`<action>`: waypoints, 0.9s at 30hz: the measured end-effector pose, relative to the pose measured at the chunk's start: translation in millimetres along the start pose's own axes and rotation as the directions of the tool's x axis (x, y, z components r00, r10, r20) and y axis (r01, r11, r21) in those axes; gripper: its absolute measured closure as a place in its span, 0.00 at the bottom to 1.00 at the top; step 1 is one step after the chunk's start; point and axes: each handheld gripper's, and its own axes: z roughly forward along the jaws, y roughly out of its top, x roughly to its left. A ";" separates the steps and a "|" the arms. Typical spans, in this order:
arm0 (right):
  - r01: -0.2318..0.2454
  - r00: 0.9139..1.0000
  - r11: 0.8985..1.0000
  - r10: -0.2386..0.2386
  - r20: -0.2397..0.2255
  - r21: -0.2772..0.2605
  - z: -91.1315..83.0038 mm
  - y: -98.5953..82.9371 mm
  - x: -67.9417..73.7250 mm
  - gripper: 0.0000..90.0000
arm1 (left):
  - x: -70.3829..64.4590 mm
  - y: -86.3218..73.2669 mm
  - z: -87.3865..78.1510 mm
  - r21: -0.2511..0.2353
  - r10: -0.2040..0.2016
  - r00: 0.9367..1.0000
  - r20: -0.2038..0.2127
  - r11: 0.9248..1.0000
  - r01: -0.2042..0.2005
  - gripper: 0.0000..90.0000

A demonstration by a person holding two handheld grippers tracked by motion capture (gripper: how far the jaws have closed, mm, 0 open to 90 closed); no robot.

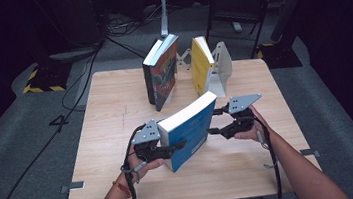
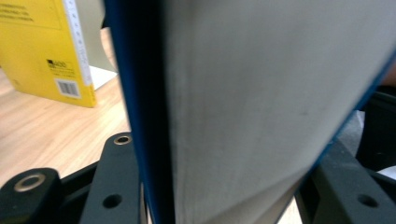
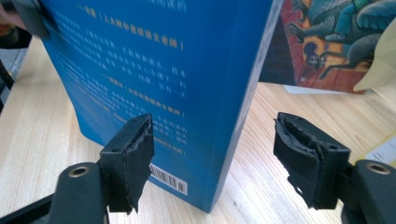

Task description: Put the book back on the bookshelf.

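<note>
Book [image 1: 190, 130], the blue one, stands tilted on the near middle of the surface [image 1: 111, 117], and I see it from three sides without ever seeing all of it. From the high view its page edge faces me and its lower corner meets the wood. In the left gripper view the page block and blue cover [image 2: 140, 93] sit so close to the lens that they blur, and the top and bottom of the book are cut off. My left claw [image 1: 172, 147] is clamped on that edge, a black jaw pressed to each side. In the right gripper view the back cover [image 3: 154, 70] shows white print too small for me to read, plus a barcode low down; its top runs out of frame. My right claw [image 1: 215, 121] stands spread, with the near corner of the book between the jaws and neither pad touching it. Behind, a dark illustrated book [image 1: 162, 71] leans upright, and a yellow book [image 1: 201, 65] rests against a white bookend [image 1: 222, 66] whose base is partly hidden. Beyond the surface the room is too dark for me to make out much.
</note>
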 end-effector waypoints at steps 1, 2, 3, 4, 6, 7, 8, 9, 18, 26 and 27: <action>0.003 1.000 1.000 -0.003 -0.002 -0.007 -0.6 0.9 -0.2 0.32 | -0.4 0.9 0.5 -0.003 -0.002 1.000 -0.006 1.000 0.002 0.63; -0.002 1.000 1.000 0.002 -0.005 -0.015 -1.3 2.2 -0.8 0.32 | -1.1 1.1 1.0 -0.006 0.000 1.000 -0.006 1.000 0.000 0.64; -0.004 1.000 1.000 0.004 -0.006 -0.020 -1.9 3.2 -1.5 0.31 | -2.6 1.7 1.7 -0.011 -0.005 1.000 -0.007 1.000 0.005 0.65; -0.007 1.000 1.000 0.007 -0.015 -0.022 -2.7 4.1 -2.0 0.30 | -3.1 2.6 3.6 -0.024 -0.012 1.000 0.001 1.000 0.012 0.65; -0.008 1.000 1.000 0.007 -0.019 -0.024 -5.8 4.5 -2.6 0.27 | -3.8 4.5 5.6 -0.026 -0.007 1.000 0.007 1.000 0.007 0.65; -0.015 1.000 0.999 0.014 -0.026 -0.033 -8.3 3.6 -2.9 0.27 | -4.4 8.7 11.0 -0.043 -0.013 1.000 0.028 0.999 0.014 0.65; -0.022 0.999 0.999 0.021 -0.042 -0.040 -11.1 2.4 -3.3 0.26 | -4.4 8.7 11.0 -0.043 -0.013 1.000 0.028 0.999 0.014 0.65; -0.016 0.999 0.999 0.014 -0.046 -0.037 -13.7 2.1 -3.4 0.23 | -2.8 13.3 17.5 -0.059 -0.013 0.998 0.067 0.998 0.017 0.65; 0.012 0.996 0.994 -0.021 -0.084 -0.108 -35.2 9.0 -0.7 0.28 | 0.2 21.9 27.5 -0.073 0.022 0.994 0.108 0.997 -0.014 0.65; 0.062 0.993 0.991 -0.073 -0.096 -0.115 -38.2 29.7 7.6 0.41 | 12.2 19.8 13.8 -0.035 0.023 0.996 0.085 0.999 -0.020 0.60; 0.090 0.990 0.990 -0.101 -0.100 -0.108 -36.4 33.0 11.5 0.49 | 15.9 18.3 8.7 -0.043 0.018 0.996 0.085 0.999 -0.014 0.59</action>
